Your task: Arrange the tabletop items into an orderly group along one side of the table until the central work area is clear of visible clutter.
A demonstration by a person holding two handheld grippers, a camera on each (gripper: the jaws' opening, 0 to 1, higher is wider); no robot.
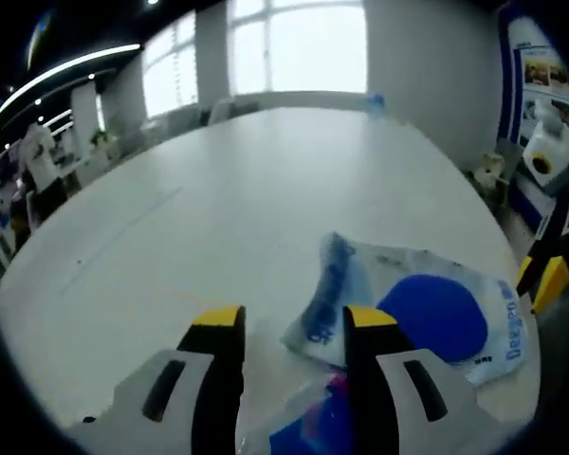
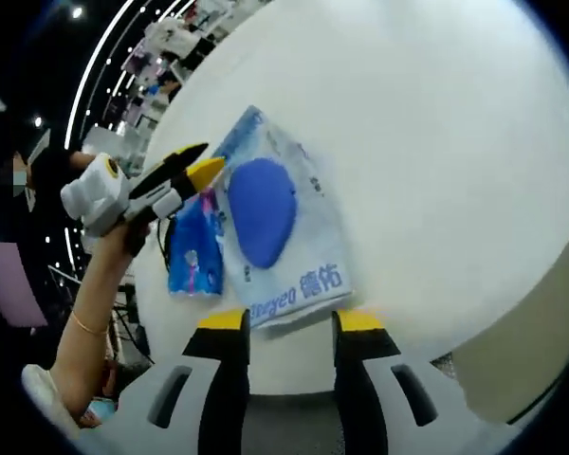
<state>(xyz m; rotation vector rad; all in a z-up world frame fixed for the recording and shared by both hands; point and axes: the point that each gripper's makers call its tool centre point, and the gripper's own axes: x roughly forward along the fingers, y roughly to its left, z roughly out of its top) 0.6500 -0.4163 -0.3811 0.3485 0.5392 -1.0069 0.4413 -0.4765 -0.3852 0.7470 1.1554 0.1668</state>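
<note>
Two close, low views over one shared wipes pack (image 1: 427,318) (image 2: 284,227).

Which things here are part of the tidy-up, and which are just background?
Job:
- white wet-wipes pack with blue oval
- small blue packet beside it
- white table
- left gripper, open
- right gripper, open

Background:
- windows
- poster stand
- ceiling light strips
</note>
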